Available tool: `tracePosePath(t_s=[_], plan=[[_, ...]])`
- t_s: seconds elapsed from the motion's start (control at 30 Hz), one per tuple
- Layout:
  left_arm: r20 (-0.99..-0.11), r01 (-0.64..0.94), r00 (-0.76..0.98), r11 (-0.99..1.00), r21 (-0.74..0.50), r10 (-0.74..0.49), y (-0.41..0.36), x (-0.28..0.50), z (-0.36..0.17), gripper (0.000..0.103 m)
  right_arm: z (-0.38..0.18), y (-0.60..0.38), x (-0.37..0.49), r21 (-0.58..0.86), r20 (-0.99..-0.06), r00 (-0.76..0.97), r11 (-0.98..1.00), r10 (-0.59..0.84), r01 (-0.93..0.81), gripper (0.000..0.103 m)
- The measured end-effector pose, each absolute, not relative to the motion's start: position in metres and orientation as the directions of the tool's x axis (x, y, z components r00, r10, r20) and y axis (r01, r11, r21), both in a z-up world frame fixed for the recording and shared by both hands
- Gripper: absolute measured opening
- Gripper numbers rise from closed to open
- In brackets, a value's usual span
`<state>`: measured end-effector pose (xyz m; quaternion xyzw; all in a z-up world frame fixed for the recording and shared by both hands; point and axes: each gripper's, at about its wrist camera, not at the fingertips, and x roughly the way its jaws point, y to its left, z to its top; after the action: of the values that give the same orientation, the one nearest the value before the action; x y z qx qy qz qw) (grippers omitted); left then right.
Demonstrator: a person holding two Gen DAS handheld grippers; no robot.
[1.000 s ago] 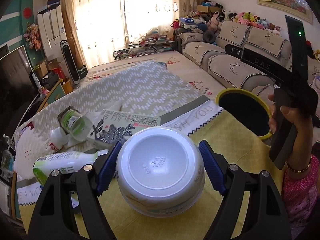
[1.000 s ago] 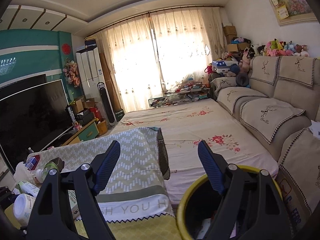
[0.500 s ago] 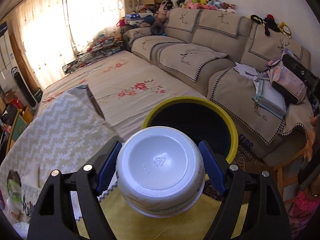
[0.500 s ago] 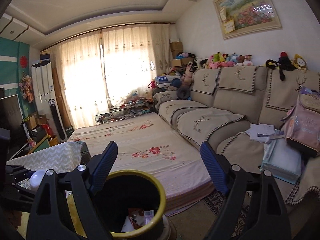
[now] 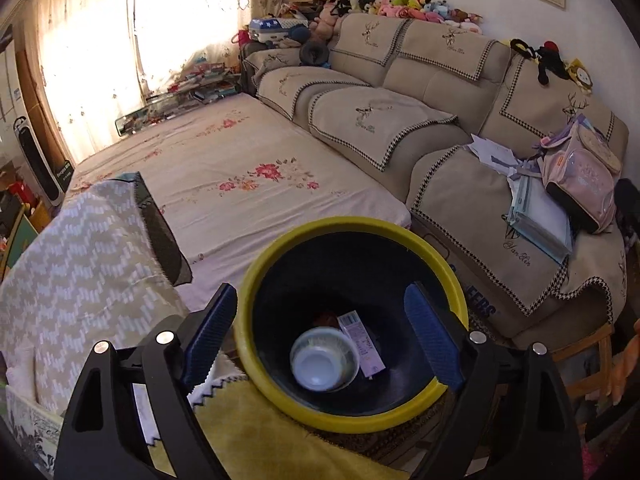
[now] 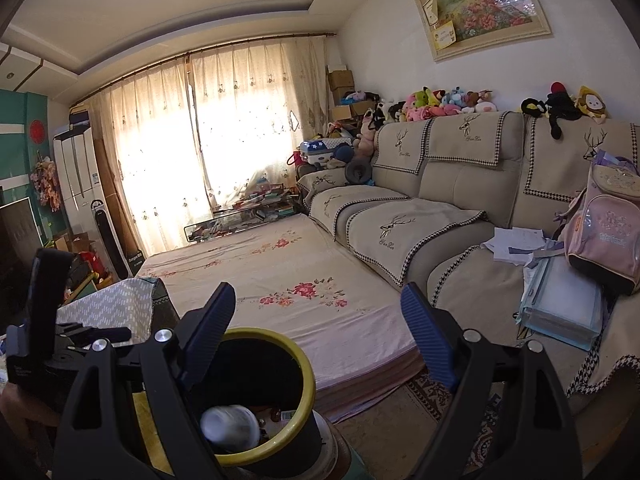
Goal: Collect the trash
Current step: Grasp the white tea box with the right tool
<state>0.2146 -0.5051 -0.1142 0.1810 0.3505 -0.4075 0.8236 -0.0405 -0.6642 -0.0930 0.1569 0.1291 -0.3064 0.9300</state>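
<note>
A yellow-rimmed black trash bin (image 5: 448, 268) stands by the table edge, right under my left gripper (image 5: 320, 312), which is open and empty above it. The white plastic bowl (image 5: 324, 364) lies inside the bin, bottom up, beside a paper wrapper (image 5: 362, 346). In the right wrist view the bin (image 6: 308, 384) is at lower left with the bowl (image 6: 230, 426) blurred inside it. My right gripper (image 6: 316, 336) is open and empty, above and to the right of the bin. The left gripper's body (image 6: 44, 320) shows at the left edge.
A yellow tablecloth (image 5: 256, 440) covers the table corner below the bin. A zigzag-patterned cloth (image 5: 80, 264) and a printed box (image 5: 32, 432) lie to the left. A floral mattress (image 5: 240, 168) and a beige sofa (image 5: 400, 120) with a pink backpack (image 5: 580, 176) lie beyond.
My left gripper opened and let go of the white bowl, which dropped into the bin. The right gripper shifted slightly right and up.
</note>
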Motion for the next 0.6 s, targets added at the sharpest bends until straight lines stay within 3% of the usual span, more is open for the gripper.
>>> tracePosePath(t_s=[0.23,0.6], plan=[[-0.560,0.695,0.581,0.718,-0.036,-0.590,-0.376,0.204,-0.067,0.087,-0.099,-0.627,0.009,0.214,-0.382,0.842,0.850,-0.381,0.482,0.080],[-0.428,0.420,0.813,0.907,-0.039,-0.395,-0.155,0.235,-0.032,0.090,-0.099,-0.494,0.120,0.210,-0.469,0.881,0.976,0.053,0.053,0.080]])
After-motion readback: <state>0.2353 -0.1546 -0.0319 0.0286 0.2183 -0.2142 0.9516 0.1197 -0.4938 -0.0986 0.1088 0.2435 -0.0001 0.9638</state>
